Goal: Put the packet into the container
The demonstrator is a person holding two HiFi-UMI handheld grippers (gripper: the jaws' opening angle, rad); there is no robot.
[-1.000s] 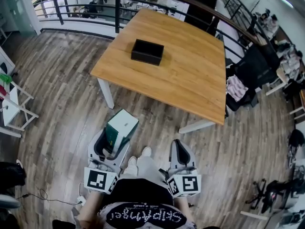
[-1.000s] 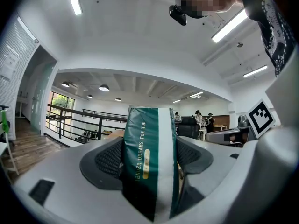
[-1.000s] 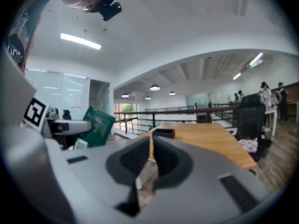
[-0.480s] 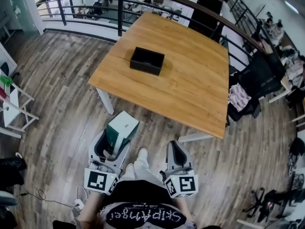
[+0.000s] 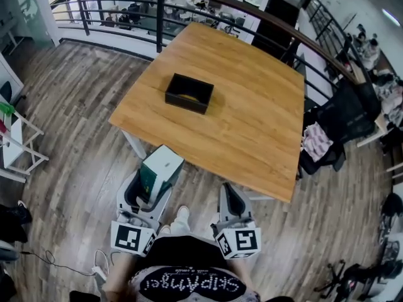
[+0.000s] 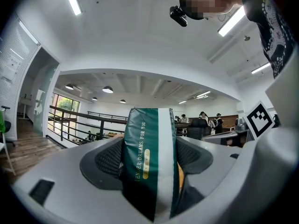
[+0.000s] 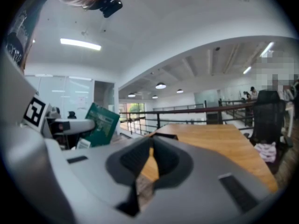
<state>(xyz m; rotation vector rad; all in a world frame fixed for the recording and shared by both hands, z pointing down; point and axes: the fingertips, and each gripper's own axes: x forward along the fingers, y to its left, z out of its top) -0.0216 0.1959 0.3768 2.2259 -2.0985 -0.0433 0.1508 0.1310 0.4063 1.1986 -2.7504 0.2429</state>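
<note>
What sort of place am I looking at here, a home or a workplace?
Probably an open-plan office on an upper level: a black railing overlooks desks below, a big wooden table stands on plank flooring, and office chairs sit at the right.

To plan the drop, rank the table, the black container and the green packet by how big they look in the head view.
1. table: by far the largest.
2 and 3. packet and container: they look about alike. The packet is much nearer the camera, so I won't rank them.
</note>
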